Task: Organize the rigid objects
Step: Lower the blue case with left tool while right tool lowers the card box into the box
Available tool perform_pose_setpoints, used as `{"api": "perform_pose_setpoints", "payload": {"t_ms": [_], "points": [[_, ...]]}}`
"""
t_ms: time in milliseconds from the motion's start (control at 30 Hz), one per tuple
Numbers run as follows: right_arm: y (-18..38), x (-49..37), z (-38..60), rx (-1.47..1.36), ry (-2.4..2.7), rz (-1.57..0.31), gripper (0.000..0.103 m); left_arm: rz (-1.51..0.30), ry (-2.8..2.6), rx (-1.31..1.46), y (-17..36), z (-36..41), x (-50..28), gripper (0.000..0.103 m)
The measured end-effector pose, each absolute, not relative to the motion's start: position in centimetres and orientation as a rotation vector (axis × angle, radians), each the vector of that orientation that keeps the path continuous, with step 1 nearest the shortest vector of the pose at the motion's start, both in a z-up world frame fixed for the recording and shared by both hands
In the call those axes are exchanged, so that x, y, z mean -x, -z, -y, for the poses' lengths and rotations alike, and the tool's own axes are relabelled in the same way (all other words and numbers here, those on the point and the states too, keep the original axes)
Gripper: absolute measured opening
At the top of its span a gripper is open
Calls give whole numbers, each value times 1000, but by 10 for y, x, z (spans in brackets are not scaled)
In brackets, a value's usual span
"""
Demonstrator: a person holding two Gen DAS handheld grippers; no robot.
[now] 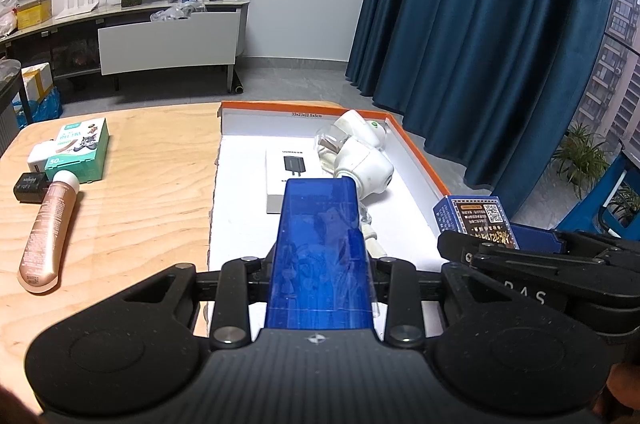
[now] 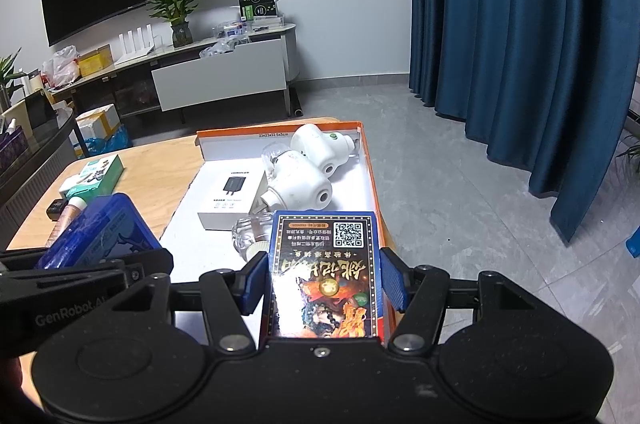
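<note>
My left gripper (image 1: pixel 320 288) is shut on a clear blue plastic case (image 1: pixel 322 252) and holds it above the near part of the orange-rimmed white box (image 1: pixel 416 148). My right gripper (image 2: pixel 322 282) is shut on a blue card box with a QR code (image 2: pixel 324 264), held over the box's near right side. Each held item shows in the other view: the card box (image 1: pixel 474 220) at the right, the blue case (image 2: pixel 96 228) at the left. In the box lie two white plug-in devices (image 2: pixel 298 190), a white charger box (image 2: pixel 230 198) and a clear small bottle (image 2: pixel 250 234).
On the wooden table (image 1: pixel 140 192) left of the box lie a bronze tube (image 1: pixel 48 232), a green-and-white box (image 1: pixel 80 148), a small white item (image 1: pixel 38 156) and a black item (image 1: pixel 30 186). Blue curtains (image 2: pixel 520 44) hang at the right. A TV cabinet (image 1: pixel 168 40) stands at the back.
</note>
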State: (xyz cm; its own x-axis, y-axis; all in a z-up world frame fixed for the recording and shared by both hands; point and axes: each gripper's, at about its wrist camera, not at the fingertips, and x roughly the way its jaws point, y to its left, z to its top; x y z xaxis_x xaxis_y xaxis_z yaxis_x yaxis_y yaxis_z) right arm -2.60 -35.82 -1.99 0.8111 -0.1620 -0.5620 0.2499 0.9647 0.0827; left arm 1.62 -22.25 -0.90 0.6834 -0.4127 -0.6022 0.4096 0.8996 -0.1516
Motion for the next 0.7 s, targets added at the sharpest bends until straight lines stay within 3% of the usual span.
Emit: {"api": "perform_pose_setpoints", "payload": {"t_ms": [700], "points": [[27, 16, 358, -153, 205, -623, 71, -706, 464, 1, 17, 227, -24, 33]]}}
